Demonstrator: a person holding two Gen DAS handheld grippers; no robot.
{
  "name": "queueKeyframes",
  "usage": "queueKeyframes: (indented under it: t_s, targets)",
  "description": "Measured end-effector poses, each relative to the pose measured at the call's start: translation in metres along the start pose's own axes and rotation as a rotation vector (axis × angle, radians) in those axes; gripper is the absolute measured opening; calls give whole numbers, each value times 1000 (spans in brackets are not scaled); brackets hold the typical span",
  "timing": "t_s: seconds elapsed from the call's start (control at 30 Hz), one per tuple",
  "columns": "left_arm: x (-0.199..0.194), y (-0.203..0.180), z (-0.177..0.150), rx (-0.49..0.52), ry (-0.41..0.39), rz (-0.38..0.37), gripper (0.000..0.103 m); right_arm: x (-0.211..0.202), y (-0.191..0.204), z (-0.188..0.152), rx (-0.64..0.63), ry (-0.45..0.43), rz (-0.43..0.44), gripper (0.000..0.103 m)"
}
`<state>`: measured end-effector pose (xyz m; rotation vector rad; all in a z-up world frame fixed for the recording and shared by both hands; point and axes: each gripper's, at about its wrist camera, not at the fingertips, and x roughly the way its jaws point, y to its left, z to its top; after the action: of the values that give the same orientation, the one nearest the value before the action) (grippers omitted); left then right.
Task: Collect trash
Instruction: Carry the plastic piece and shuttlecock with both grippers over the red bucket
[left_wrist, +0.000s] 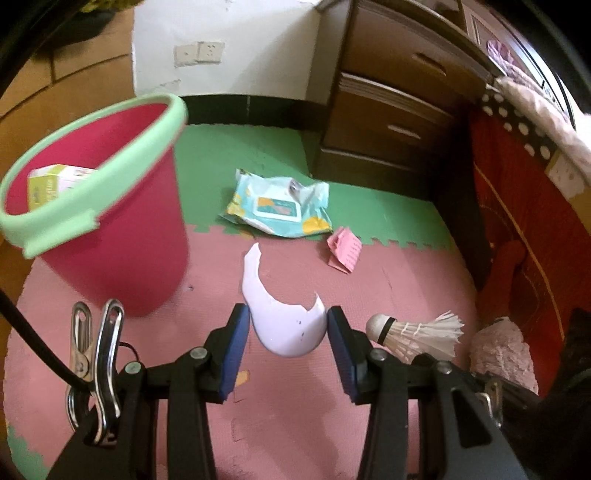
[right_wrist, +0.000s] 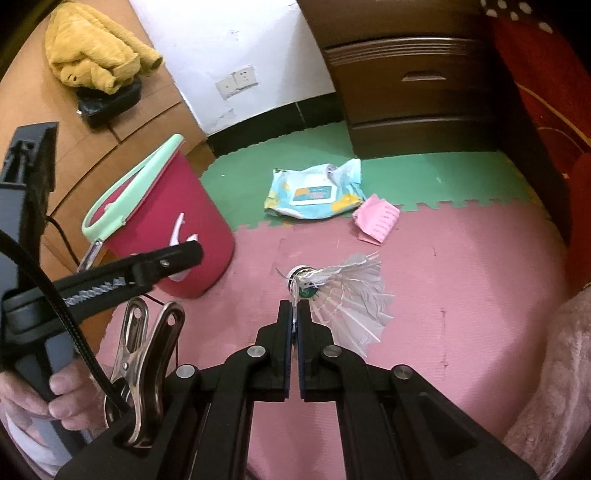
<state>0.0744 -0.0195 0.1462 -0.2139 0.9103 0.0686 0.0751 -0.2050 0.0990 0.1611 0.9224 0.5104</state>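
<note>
Clamped between the blue pads of the left gripper (left_wrist: 289, 325) is a pale broken eggshell (left_wrist: 284, 317), its jagged edge pointing up and away; the jaws stand partway apart, pressing on its two sides, and it hangs clear of the pink foam mat (left_wrist: 406, 280). Beside it, the right gripper (right_wrist: 294, 314) is pinched almost completely together on a feather of a white shuttlecock (right_wrist: 347, 295), which is also lifted off the mat. A person's hand (right_wrist: 55, 398) grips the handle of the left tool.

Towards the mat's left edge stands a red bucket (left_wrist: 122, 236) with a mint-green rim, and a yellow-green carton (left_wrist: 51, 184) lies inside it. Farther back, across the seam where the pink mat meets the green mat (left_wrist: 258, 151), lies a crumpled wet-wipes pack (left_wrist: 277, 206), with a pink folded paper (left_wrist: 343, 251) just beside it on the pink side. A brown drawer unit (left_wrist: 391, 122) stands at the green mat's far right corner.
</note>
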Motion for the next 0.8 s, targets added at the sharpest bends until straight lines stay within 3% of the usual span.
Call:
queueKeyframes:
  t_s: [0.47,0.67,0.8]
  targets:
    - [-94,53,22,-68,-158,59,46,-19,43,24,-63,-52,53,3]
    - [-130,77,34,-72,-182,80,46,-55,71,47,-72,-113,65,4]
    - [-158,89,44,-33,-233,146,46,-86,103,71,-104,-131,76,4]
